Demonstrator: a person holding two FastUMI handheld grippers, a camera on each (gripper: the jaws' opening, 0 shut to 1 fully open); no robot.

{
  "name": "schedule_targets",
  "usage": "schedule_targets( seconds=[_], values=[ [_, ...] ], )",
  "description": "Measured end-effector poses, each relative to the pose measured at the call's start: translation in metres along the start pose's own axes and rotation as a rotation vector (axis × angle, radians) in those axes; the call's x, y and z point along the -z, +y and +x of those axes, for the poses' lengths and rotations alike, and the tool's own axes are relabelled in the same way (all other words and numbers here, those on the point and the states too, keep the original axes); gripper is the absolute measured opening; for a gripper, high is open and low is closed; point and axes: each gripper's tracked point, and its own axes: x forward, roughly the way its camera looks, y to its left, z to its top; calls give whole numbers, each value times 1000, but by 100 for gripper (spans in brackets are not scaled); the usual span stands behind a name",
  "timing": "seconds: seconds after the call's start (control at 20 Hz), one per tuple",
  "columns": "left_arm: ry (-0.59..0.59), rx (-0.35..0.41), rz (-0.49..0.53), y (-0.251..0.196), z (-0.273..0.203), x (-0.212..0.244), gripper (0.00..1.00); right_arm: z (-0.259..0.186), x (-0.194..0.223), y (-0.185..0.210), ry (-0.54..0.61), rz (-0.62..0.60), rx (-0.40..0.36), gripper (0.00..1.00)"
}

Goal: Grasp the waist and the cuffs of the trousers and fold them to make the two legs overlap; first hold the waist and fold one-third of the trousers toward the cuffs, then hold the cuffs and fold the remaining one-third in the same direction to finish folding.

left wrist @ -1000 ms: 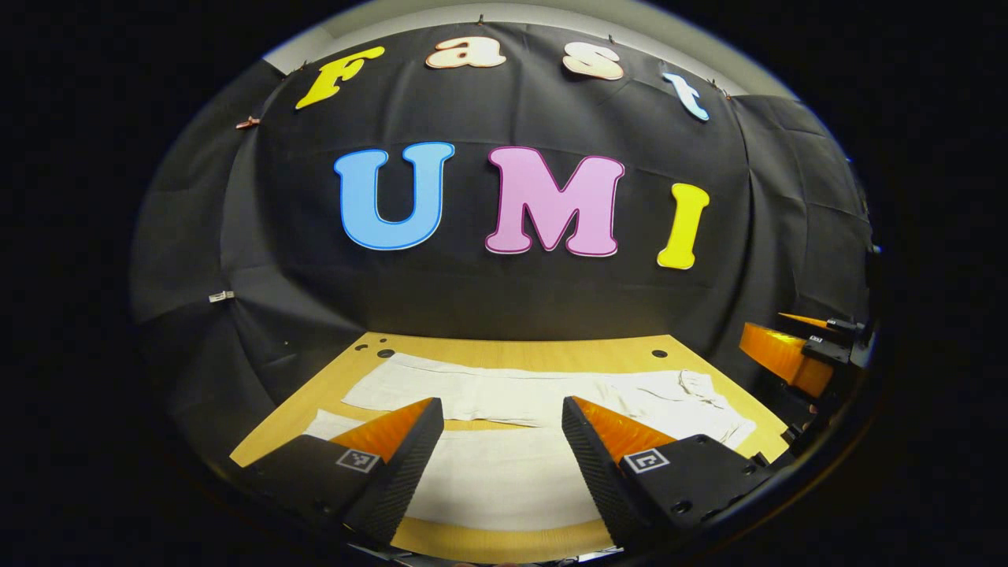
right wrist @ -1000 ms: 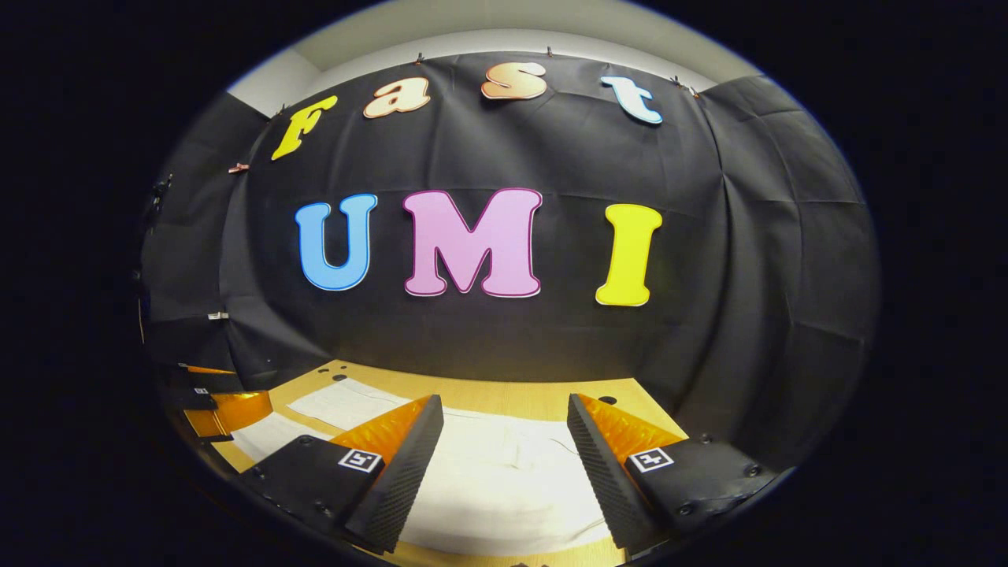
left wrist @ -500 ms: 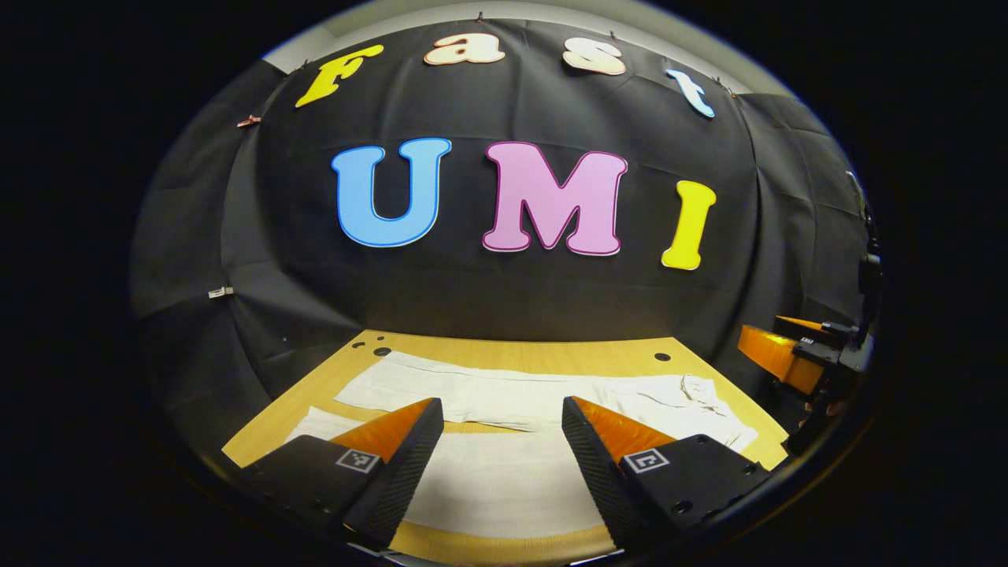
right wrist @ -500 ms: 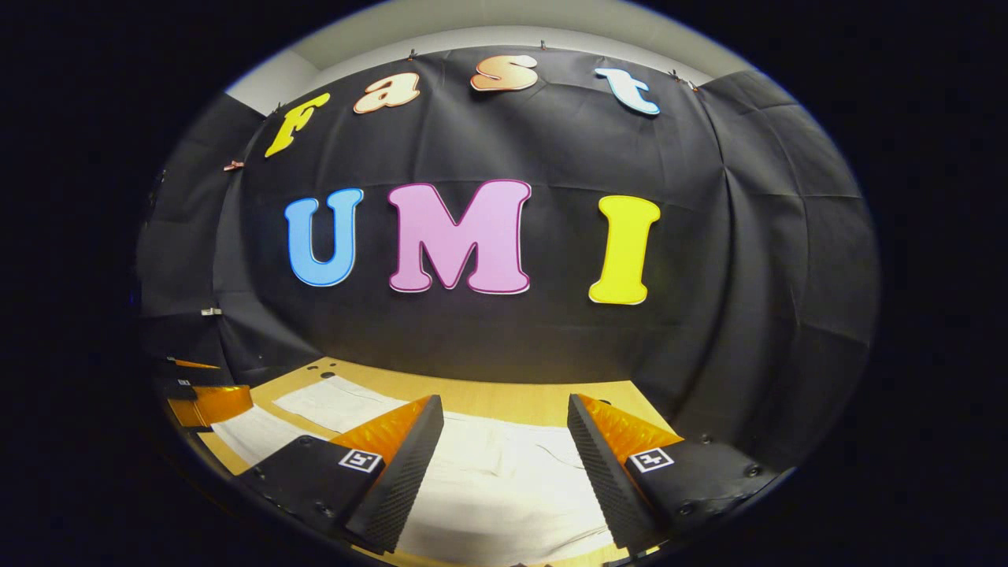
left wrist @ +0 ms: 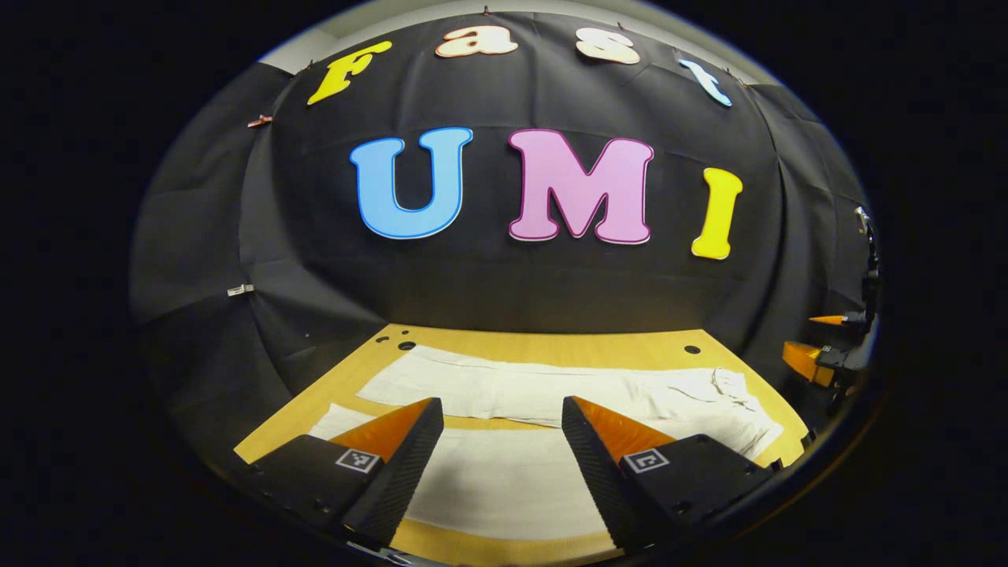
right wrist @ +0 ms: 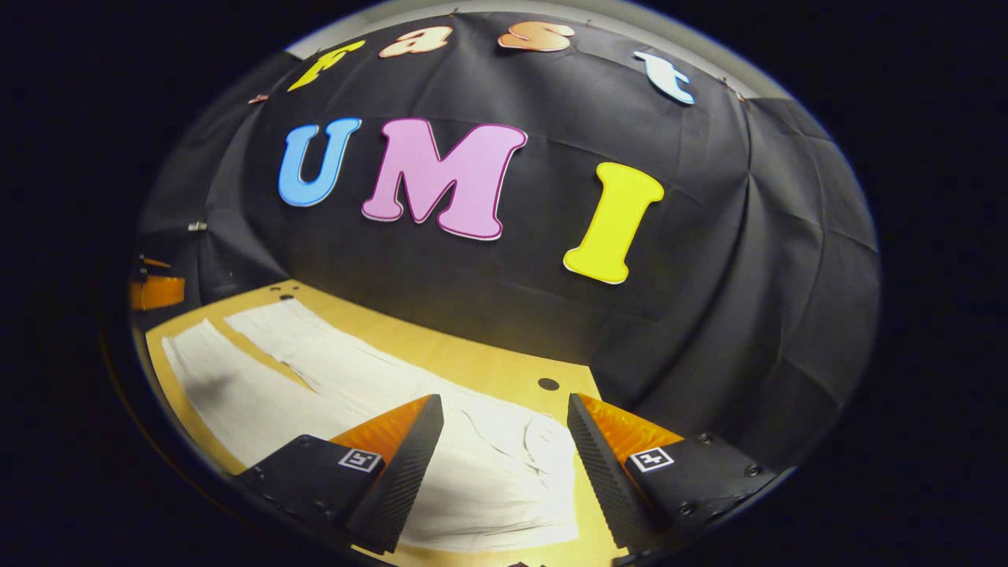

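While the white cloth trousers (left wrist: 551,394) lie flat on the pale wooden bench (left wrist: 551,346), legs apart and long axis crosswise, the left tool (left wrist: 502,441) hangs agape over the near leg and the right tool (right wrist: 504,441), equally agape, nearer the waist (right wrist: 543,441).

Both views low over table (left wrist: 504,346), facing wall; share trousers (left wrist: 551,390).

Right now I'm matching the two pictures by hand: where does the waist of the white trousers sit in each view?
Left gripper view: the waist lies at the right end of the trousers, lower right on the wooden table.
Right gripper view: bottom centre, seen between the right hand-held gripper's open fingers.
Shared landmark: the dark hole in the table just beyond it.
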Motion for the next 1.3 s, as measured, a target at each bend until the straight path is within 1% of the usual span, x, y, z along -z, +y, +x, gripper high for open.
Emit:
schedule_targets(
  seconds=[0.15,0.25,0.35,0.4,0.6,0.65,0.8,0.9,1.0,1.2,1.3],
  values=[
    [44,-35,0,10,0,17,96,7,32,-29,65,-91,0,98],
    [59,-47,11,16,-2,24,96,6,53,-37,105,-175,-41,98],
    [74,-63,29,21,-3,30,96,5,80,-43,155,-290,-96,98],
    [81,-69,33,24,-4,33,96,2,94,-53,191,-341,-104,98],
    [126,-91,23,30,-5,53,96,-1,149,-70,305,-420,-150,98],
    [136,-95,17,30,-5,56,96,-6,163,-67,338,-433,-185,98],
    [175,-118,-9,34,-5,67,96,-26,212,-51,474,-479,-337,98],
    [192,-132,-52,35,-8,76,96,-38,230,-53,502,-561,-384,98],
    [205,-156,-86,40,-11,79,96,-40,238,-55,508,-637,-412,98],
    [233,-205,-129,52,-19,91,96,-23,250,-49,488,-757,-424,98],
    [245,-235,-117,62,-24,95,97,-19,262,-46,513,-817,-444,98]
  ],
)
